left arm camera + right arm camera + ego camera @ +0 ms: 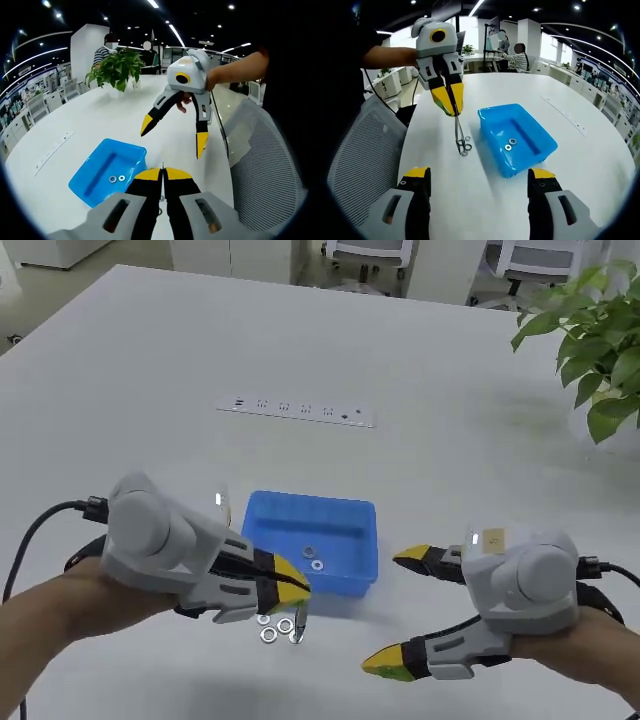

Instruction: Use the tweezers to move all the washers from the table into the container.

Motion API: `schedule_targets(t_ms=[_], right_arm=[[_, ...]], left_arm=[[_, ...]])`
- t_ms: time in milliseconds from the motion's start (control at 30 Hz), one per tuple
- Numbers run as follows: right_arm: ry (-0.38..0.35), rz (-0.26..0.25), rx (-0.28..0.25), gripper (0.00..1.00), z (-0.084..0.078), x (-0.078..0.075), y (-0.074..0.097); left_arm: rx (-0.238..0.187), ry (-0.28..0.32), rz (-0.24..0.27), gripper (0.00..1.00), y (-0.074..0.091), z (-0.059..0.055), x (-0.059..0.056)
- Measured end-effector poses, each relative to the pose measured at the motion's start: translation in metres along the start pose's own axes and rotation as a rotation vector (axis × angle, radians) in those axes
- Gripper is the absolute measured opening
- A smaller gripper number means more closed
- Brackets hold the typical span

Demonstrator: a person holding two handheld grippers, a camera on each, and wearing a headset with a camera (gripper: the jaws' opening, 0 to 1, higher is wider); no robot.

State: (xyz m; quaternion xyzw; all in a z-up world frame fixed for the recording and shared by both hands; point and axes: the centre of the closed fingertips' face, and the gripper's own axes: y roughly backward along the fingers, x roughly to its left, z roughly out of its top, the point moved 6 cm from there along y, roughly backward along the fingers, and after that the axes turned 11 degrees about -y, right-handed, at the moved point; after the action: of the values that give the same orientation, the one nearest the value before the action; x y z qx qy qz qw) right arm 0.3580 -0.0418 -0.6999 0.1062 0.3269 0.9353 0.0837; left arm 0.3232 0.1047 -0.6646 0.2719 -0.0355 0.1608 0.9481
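Observation:
A blue container (352,582) sits on the white table with two washers (313,559) inside. Three more washers (274,628) lie on the table just in front of it. My left gripper (300,585) is shut on thin metal tweezers (298,620), whose tips point down among those loose washers. In the right gripper view the tweezers (457,129) hang from the left gripper (448,102) and their tips reach the loose washers (464,150) beside the container (540,150). My right gripper (392,610) is open and holds nothing, to the right of the container.
A flush socket strip (295,410) runs across the table behind the container. A green plant (598,345) stands at the far right edge. Office chairs (365,252) stand beyond the table's far side. A mesh chair (265,165) is close to me.

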Motion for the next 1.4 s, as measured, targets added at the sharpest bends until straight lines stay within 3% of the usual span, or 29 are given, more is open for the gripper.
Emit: schedule_targets(t_ms=[667,1400], right_arm=[[0.036,0.044,-0.001,0.76,0.007,0.003,-0.010],[0.233,0.175,0.069,0.38,0.014,0.018,-0.035]], left_arm=[[0.013,0.000,-0.005,0.05,0.001,-0.004,-0.003],[0.016,-0.018,-0.013,0.05,-0.002,-0.002,-0.005]])
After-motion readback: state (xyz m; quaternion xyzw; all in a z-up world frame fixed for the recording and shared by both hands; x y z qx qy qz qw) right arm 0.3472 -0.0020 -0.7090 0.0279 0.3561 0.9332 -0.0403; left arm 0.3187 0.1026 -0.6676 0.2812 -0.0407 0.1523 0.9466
